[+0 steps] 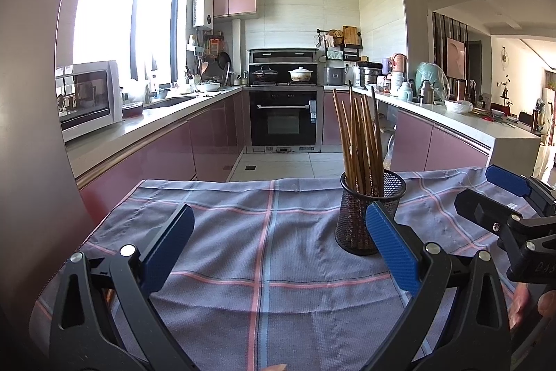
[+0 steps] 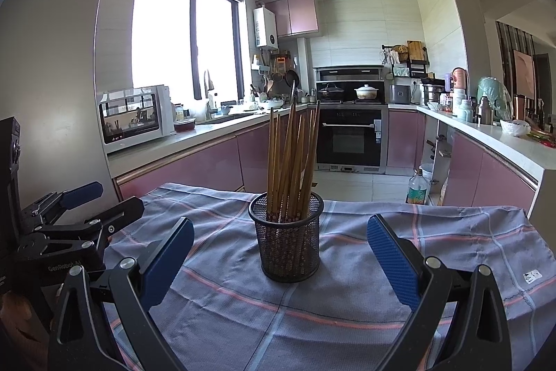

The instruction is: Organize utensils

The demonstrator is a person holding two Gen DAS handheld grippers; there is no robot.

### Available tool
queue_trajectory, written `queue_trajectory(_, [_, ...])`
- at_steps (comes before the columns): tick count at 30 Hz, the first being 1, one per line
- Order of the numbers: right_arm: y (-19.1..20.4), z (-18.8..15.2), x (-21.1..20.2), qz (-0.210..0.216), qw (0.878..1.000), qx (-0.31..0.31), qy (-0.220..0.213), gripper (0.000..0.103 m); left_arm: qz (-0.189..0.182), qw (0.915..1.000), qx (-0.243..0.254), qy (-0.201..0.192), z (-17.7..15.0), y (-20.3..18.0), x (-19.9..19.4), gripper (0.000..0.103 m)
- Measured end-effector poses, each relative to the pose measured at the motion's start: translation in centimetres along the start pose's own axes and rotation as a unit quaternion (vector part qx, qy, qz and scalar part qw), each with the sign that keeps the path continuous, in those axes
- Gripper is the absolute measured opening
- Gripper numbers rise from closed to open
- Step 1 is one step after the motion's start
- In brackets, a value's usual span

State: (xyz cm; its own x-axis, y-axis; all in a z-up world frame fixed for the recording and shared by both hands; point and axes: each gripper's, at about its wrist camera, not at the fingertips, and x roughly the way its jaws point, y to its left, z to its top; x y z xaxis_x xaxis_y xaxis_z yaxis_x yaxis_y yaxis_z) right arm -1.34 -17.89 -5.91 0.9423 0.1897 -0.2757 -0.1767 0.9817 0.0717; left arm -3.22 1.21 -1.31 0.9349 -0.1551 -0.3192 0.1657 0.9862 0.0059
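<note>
Standing upright on the tabletop (image 2: 451, 232), which is covered by a grey-blue checked cloth with pink and pale blue lines (image 2: 347, 319), is one black wire-mesh cylindrical holder (image 2: 286, 242). It contains a bundle of long brown wooden chopsticks (image 2: 290, 155), roughly ten, though the overlapping sticks cannot be counted exactly; they lean slightly and fan apart at the top.

Two black grippers with blue-padded fingers are in view. The right gripper (image 2: 279, 261) has its fingers spread wide and holds nothing; the holder stands just ahead of them, centred between the two pads and not touching either. The left gripper (image 1: 278, 251) is likewise spread wide and empty; in its view the holder (image 1: 368, 211) sits just beyond its right-side finger (image 1: 391, 249), partly hidden by that pad, and the chopsticks (image 1: 358, 134) rise above it. Each gripper appears at the edge of the other's view, the two side by side.

On the left gripper's body, seen from the right wrist view, white lettering reads "GenRobot AI". A small white label (image 2: 532, 276) lies on the cloth to the right of the right-hand finger; its print is too small to read.
</note>
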Motion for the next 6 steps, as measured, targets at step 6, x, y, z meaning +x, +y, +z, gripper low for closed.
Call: queue_trajectory(6, [-2.6,-0.9,0.7,-0.035,0.999,-0.001,0.034,0.096,0.0,0.9993,-0.015,0.033,-0.7,1.4,1.1,0.097])
